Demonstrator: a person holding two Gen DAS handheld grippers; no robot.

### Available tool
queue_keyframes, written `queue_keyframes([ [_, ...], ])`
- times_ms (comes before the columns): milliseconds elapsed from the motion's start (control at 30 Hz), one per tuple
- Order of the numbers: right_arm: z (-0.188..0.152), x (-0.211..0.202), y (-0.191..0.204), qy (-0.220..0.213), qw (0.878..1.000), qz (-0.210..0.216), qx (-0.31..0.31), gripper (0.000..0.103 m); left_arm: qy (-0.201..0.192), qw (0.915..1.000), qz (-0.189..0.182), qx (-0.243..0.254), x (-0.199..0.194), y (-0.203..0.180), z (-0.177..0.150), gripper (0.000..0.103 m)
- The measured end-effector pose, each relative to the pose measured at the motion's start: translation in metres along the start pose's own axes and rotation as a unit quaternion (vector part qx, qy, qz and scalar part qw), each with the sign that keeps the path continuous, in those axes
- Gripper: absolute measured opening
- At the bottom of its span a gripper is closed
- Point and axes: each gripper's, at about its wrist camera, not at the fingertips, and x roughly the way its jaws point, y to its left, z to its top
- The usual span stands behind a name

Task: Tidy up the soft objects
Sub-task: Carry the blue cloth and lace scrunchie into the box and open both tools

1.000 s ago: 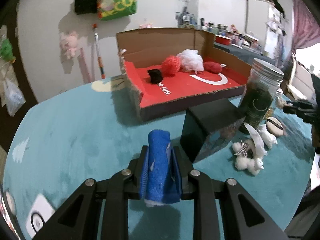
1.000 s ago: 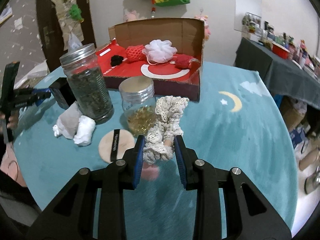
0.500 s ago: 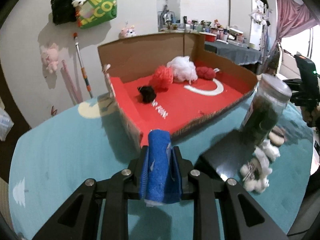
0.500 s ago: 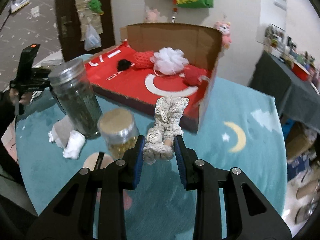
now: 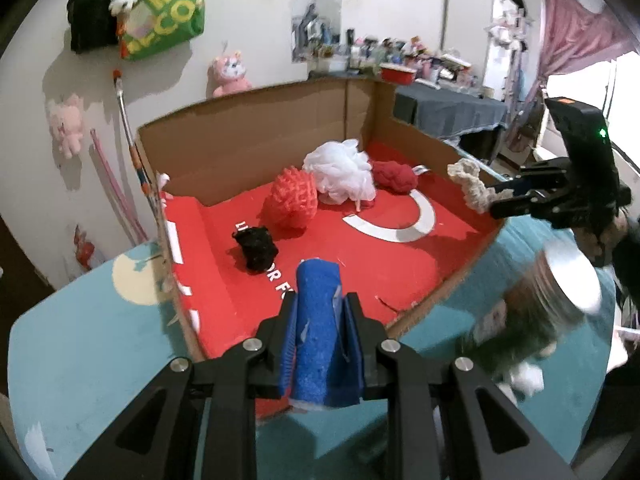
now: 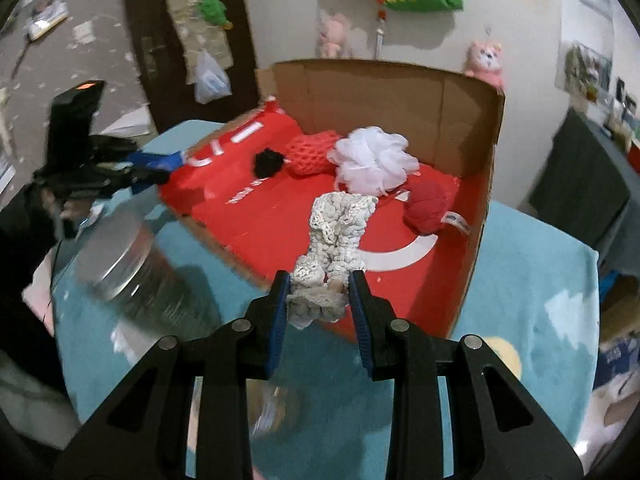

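My left gripper (image 5: 322, 322) is shut on a blue sponge (image 5: 318, 332), held over the front edge of the red-lined cardboard box (image 5: 256, 148). My right gripper (image 6: 320, 300) is shut on a cream crocheted scrunchie (image 6: 334, 244), held over the box's near edge (image 6: 478, 240). In the box lie a white mesh puff (image 5: 340, 170), a red knitted ball (image 5: 294, 196), a dark red soft ball (image 5: 394, 176) and a small black pompom (image 5: 256, 246). The right gripper with the scrunchie (image 5: 472, 188) also shows in the left wrist view, and the left gripper (image 6: 156, 164) in the right wrist view.
A glass jar with a metal lid (image 5: 560, 292) stands blurred on the teal tablecloth (image 5: 92, 344) beside the box; it also shows in the right wrist view (image 6: 128, 264). Small white soft toys (image 5: 524, 376) lie near it. Box walls rise at the back and sides.
Both grippers have risen and moved forward toward the box, each still holding its object. The box now fills both views and the jar has dropped low and blurred.
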Motion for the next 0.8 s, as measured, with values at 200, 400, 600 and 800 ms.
queue_keyframes([
  [200, 0.024, 0.042, -0.006, 0.064, 0.996, -0.059, 0.024, 0.029, 0.056, 0.9967, 0.048, -0.033, 0.036, 0.004, 0.018, 0.024],
  [400, 0.034, 0.076, -0.016, 0.124, 0.985, -0.106, 0.052, 0.029, 0.108, 0.99, 0.071, -0.058, 0.069, 0.016, 0.02, 0.024],
  [600, 0.038, 0.093, -0.021, 0.167, 0.976, -0.127, 0.061, 0.03, 0.129, 0.9852, 0.09, -0.068, 0.086, 0.024, 0.019, 0.024],
  [800, 0.04, 0.105, -0.022, 0.176, 0.972, -0.145, 0.055, 0.03, 0.134, 0.9844, 0.093, -0.067, 0.093, 0.026, 0.016, 0.025],
])
